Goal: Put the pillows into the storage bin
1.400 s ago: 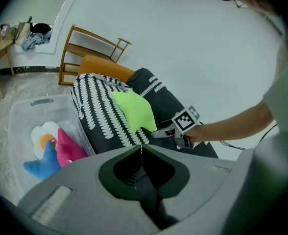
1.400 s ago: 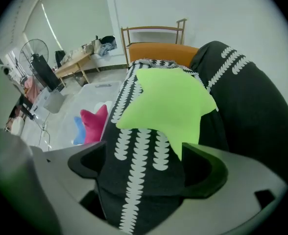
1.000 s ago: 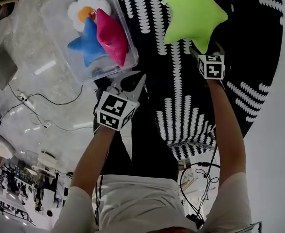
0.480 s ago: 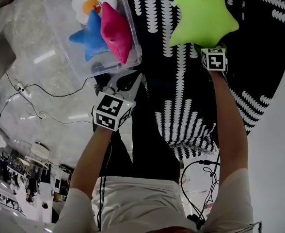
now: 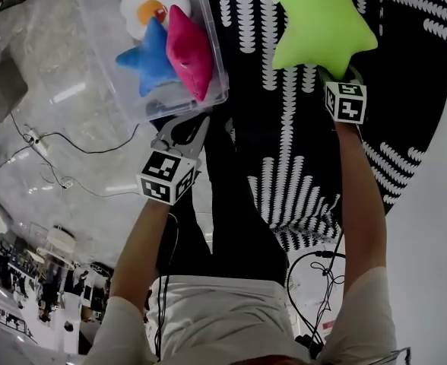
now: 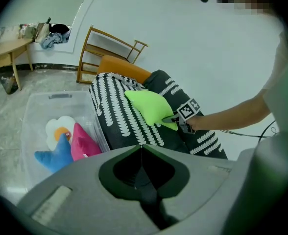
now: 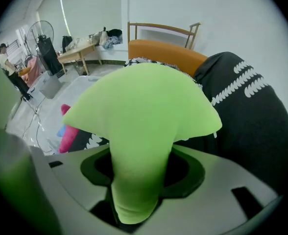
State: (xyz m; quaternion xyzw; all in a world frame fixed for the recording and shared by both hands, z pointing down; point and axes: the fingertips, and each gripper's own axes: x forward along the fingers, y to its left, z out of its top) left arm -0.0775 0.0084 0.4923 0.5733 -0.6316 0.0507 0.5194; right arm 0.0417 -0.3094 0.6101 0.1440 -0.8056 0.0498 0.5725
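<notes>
Now: right tongs (image 5: 331, 76) clenched on the lowest point of the green star (image 5: 320, 21). The jaws have just been closing, and that point is squeezed between them. The rest of the star fans out at 12 o'clock from the tips and lies on the black-and-white cushion (image 5: 284, 166).

Left tongs (image 6: 141, 147): jaws pressed together, nothing in them. They point down at the near end of the bin (image 5: 94, 29), which sits at 11 o'clock from them in the head view, close but not touching.

The bin is clear plastic, on the pale floor (image 5: 71, 105), right against the cushion's left edge. It lies at 9 o'clock from the green star. Inside it:
- blue star (image 5: 151, 59), lying on the others
- pink pillow (image 5: 189, 52), at 3 o'clock of the blue one, touching it
- white flower (image 5: 151, 2) with an orange centre, at 12 o'clock, partly under both

A cable (image 5: 56, 147) trails over the floor at 9 o'clock of the left tongs.
</notes>
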